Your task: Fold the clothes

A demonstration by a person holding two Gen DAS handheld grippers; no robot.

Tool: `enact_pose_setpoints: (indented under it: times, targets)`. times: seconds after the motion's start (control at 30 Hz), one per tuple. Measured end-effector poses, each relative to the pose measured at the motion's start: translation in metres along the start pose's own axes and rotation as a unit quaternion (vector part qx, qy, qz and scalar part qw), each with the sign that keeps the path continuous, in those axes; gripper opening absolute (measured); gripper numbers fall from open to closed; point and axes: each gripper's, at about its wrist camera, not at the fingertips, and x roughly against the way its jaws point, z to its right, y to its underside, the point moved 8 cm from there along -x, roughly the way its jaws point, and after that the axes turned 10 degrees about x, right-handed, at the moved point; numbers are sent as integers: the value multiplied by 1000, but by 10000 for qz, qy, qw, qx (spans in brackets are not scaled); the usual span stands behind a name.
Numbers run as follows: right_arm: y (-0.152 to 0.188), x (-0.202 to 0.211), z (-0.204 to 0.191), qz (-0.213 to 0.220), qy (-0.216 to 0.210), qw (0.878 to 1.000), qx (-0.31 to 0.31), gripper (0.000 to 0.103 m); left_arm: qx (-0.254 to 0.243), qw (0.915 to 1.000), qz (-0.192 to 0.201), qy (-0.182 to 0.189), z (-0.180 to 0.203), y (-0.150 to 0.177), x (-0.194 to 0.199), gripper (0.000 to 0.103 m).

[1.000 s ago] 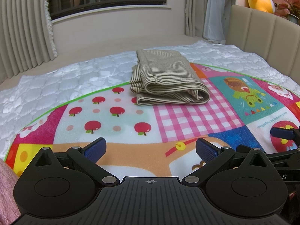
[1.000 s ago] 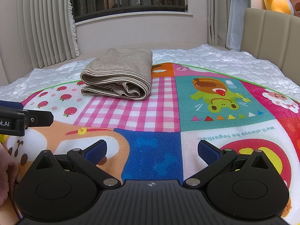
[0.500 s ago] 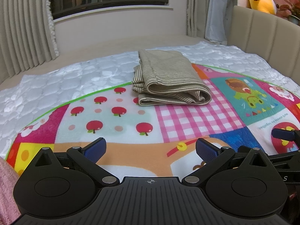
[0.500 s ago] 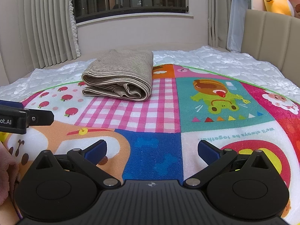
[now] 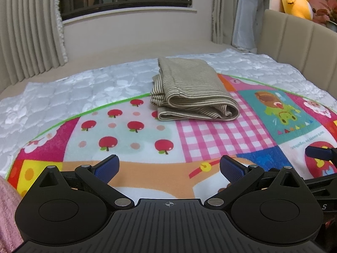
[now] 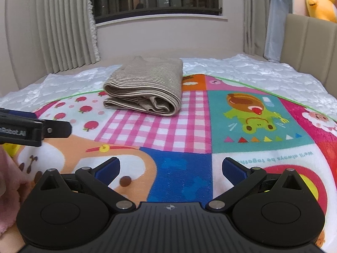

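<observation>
A folded beige striped garment (image 5: 193, 90) lies on the far part of a colourful round play mat (image 5: 134, 139); it also shows in the right wrist view (image 6: 147, 88). My left gripper (image 5: 169, 167) is open and empty, low over the mat's near side, well short of the garment. My right gripper (image 6: 170, 168) is open and empty, beside it to the right. A pink cloth (image 5: 8, 210) shows at the left edge of both views (image 6: 8, 194), close to the left gripper.
The mat lies on a white quilted bed cover (image 5: 63, 88). A beige padded headboard (image 5: 299, 42) stands on the right with a yellow plush toy (image 5: 297, 0) on it. Curtains (image 5: 27, 31) and a window wall stand behind the bed.
Both grippers have drawn back and risen slightly; the folded garment sits a little farther and higher in both views. Both stay open.
</observation>
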Motion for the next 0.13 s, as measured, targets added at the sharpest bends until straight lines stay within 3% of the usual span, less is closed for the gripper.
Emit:
enact_pose_setpoints:
  times: [0.1, 0.13]
  targets:
    - [-12, 20, -18, 24, -640, 9957, 672, 103, 40, 10000, 3, 26, -1, -2, 0, 103]
    - [-14, 35, -34, 88, -1064, 9872, 1183, 103, 116, 9999, 46, 49, -3, -7, 1, 103]
